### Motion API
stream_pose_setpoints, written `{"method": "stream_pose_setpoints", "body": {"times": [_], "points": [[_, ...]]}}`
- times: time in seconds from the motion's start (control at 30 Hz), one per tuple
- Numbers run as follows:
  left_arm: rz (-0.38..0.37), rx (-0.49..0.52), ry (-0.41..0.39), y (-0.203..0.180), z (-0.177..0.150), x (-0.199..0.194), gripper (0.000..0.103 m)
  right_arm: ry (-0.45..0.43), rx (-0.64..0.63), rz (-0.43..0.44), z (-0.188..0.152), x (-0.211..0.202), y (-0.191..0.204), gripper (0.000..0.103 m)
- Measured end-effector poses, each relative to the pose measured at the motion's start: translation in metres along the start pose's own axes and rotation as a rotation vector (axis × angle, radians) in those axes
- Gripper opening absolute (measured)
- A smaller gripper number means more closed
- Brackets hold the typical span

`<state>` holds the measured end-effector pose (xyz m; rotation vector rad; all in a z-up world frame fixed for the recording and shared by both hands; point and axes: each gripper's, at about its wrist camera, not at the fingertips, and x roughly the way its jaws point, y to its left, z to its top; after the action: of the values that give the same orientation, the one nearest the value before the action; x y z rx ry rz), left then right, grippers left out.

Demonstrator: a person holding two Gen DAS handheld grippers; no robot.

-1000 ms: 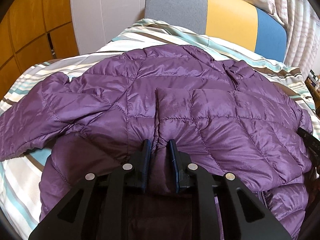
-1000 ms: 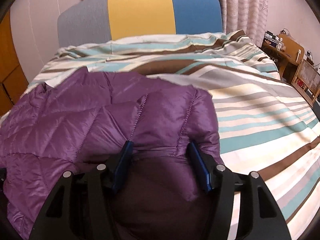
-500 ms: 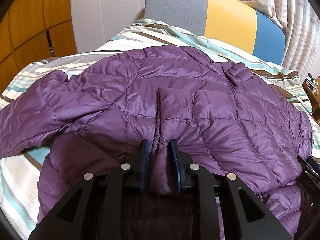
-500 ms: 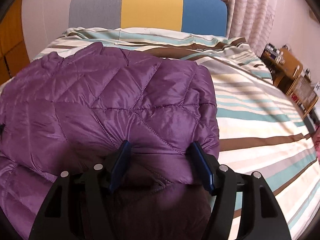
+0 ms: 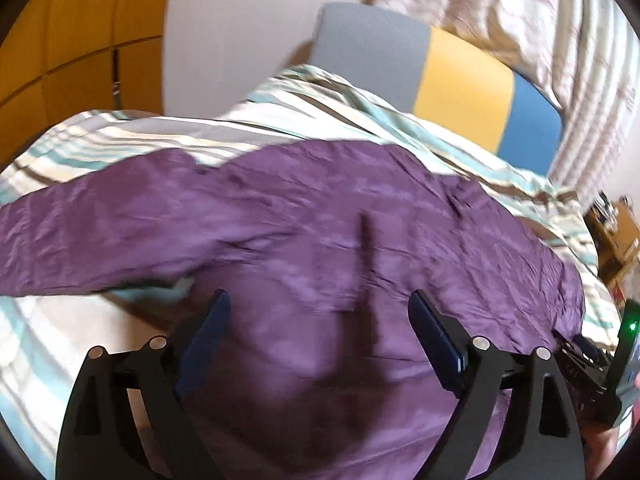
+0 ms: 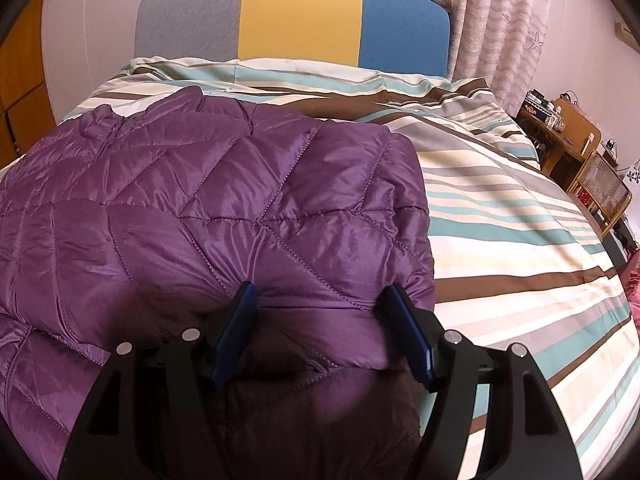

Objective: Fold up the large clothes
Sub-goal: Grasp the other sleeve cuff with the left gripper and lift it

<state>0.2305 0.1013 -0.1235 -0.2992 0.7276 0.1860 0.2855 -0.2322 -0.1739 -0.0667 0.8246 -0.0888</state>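
Observation:
A purple quilted puffer jacket [image 6: 224,200] lies folded over itself on the striped bed [image 6: 500,240]. My right gripper [image 6: 320,288] sits at its near right edge. A thick fold of the jacket bulges between the blue pads [image 6: 236,332] and still touches both, and the jaws are opening. The left wrist view is blurred by motion. In it my left gripper [image 5: 319,296] hovers over the jacket [image 5: 320,240] with its jaws opening wide and nothing pinched between them. One sleeve [image 5: 80,240] stretches out to the left.
A headboard [image 6: 300,12] in grey, yellow and blue stands at the far end, with curtains [image 6: 500,20] behind it. Wooden cabinets [image 5: 60,40] line the left wall. A cluttered wooden side table [image 6: 568,136] and a wicker rack [image 6: 604,196] stand beside the bed on the right.
My left gripper has let go of the jacket fold, opened wide and pulled back and up. My right gripper has carried its edge further over the jacket, then stopped, and its jaws have widened slightly.

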Motion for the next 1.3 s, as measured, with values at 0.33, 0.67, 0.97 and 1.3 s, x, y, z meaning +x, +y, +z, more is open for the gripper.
{"method": "stream_pose_setpoints", "body": {"times": [0.33, 0.67, 0.97, 1.3], "points": [[0.16, -0.356, -0.021, 0.139, 0.008, -0.022, 0.089, -0.001, 0.0, 0.001, 0.0, 0.0, -0.001, 0.069], [0.255, -0.723, -0.062, 0.249, -0.024, -0.044, 0.089, -0.002, -0.001, 0.0, -0.001, 0.0, -0.001, 0.069], [0.235, -0.879, -0.133, 0.297, -0.014, -0.044, 0.082, -0.002, -0.001, 0.0, -0.001, -0.001, -0.001, 0.069], [0.314, -0.89, -0.111, 0.325, 0.013, -0.025, 0.011, -0.003, -0.001, 0.0, -0.001, 0.0, -0.002, 0.07]]}}
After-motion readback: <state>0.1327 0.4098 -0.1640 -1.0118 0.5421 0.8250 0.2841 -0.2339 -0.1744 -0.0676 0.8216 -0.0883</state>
